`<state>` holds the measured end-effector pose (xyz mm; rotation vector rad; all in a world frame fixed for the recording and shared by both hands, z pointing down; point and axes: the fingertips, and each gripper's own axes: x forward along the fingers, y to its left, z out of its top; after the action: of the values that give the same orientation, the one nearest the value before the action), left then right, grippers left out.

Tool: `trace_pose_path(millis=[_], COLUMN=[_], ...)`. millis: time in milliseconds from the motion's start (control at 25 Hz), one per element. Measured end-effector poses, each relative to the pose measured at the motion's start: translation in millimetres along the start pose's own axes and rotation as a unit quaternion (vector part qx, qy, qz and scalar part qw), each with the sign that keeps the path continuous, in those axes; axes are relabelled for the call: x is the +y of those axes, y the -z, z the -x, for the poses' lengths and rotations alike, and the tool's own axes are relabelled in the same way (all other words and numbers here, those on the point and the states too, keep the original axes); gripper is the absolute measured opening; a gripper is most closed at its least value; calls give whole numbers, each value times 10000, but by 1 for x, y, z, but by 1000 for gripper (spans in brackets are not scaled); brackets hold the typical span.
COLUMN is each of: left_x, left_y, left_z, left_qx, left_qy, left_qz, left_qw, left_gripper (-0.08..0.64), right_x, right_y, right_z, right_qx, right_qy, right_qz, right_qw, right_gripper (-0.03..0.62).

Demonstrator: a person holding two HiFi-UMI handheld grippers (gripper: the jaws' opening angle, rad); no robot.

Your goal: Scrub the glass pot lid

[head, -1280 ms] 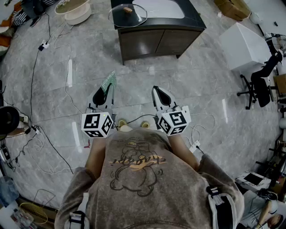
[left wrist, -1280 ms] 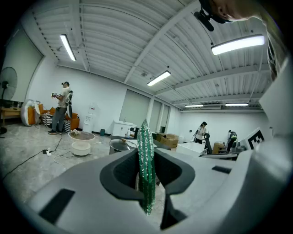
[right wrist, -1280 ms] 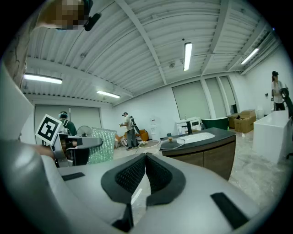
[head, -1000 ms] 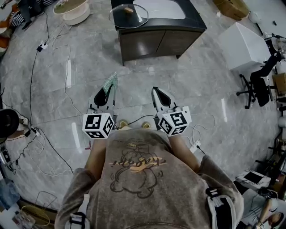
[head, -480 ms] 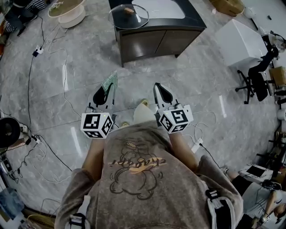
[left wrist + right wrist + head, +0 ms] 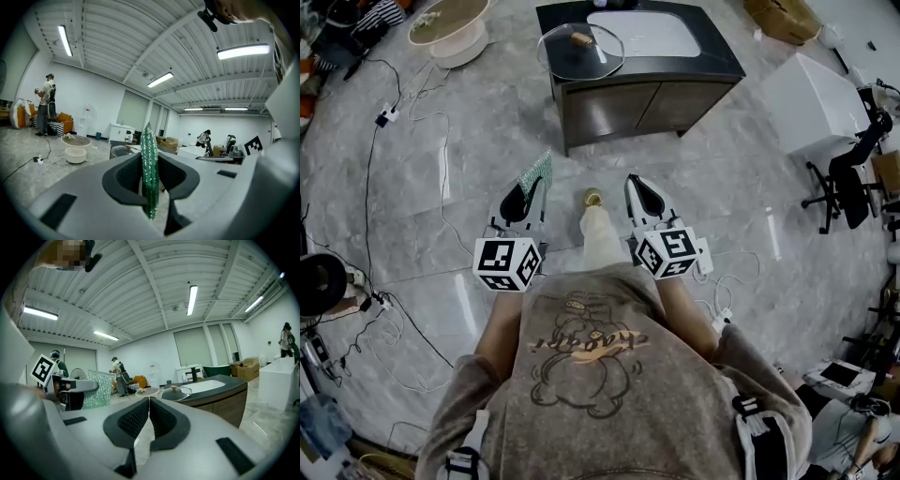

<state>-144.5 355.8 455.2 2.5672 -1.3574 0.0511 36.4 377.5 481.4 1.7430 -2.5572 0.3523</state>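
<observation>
The glass pot lid (image 6: 579, 51) with a wooden knob rests on the left end of a dark sink cabinet (image 6: 675, 89), far ahead of both grippers; it also shows small in the right gripper view as the lid (image 6: 177, 391). My left gripper (image 6: 532, 190) is shut on a green sparkly scrubbing cloth (image 6: 149, 174) that stands up between its jaws; the cloth (image 6: 534, 172) sticks out past the tips. My right gripper (image 6: 637, 192) is shut with nothing between its jaws, seen again as the right gripper (image 6: 148, 404). Both are held at waist height over the floor.
A white sink basin (image 6: 657, 33) is set in the cabinet top. A round low table (image 6: 450, 26) stands at the back left, a white box (image 6: 818, 96) and an office chair (image 6: 853, 178) to the right. Cables (image 6: 384, 141) trail over the marble floor. The person's leg (image 6: 600, 234) steps forward between the grippers.
The person has walked toward the cabinet, which now sits lower and nearer in the head view. A leg has swung forward between the grippers. Both grippers keep their hold and spacing.
</observation>
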Motion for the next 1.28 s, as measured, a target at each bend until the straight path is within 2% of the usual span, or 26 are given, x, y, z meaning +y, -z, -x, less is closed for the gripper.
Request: trace_pose_path(millis=[200, 440, 760, 960, 1280], left_x=[19, 44, 73, 92, 118], left_y=[-2, -22, -59, -75, -92], left_z=[-42, -107, -194, -247, -294], left_qx=[67, 45, 15, -20, -74], left_qy=[0, -64, -225, -355, -586], left_qz=[28, 107, 215, 227, 347], left_qw=[10000, 9999, 9995, 9991, 9976], left_gripper=[87, 87, 87, 87, 87], right_x=[-21, -63, -118, -143, -165], right_y=[-3, -33, -74, -85, -95], right_z=[-45, -108, -194, -244, -295], right_qx=[80, -50, -5, 127, 238], right_qy=[-101, -73, -302, -548, -835], right_qz=[77, 97, 120, 134, 94], right_qw=[9999, 9999, 9995, 9983, 9962], right_gripper=[28, 28, 28, 28, 28])
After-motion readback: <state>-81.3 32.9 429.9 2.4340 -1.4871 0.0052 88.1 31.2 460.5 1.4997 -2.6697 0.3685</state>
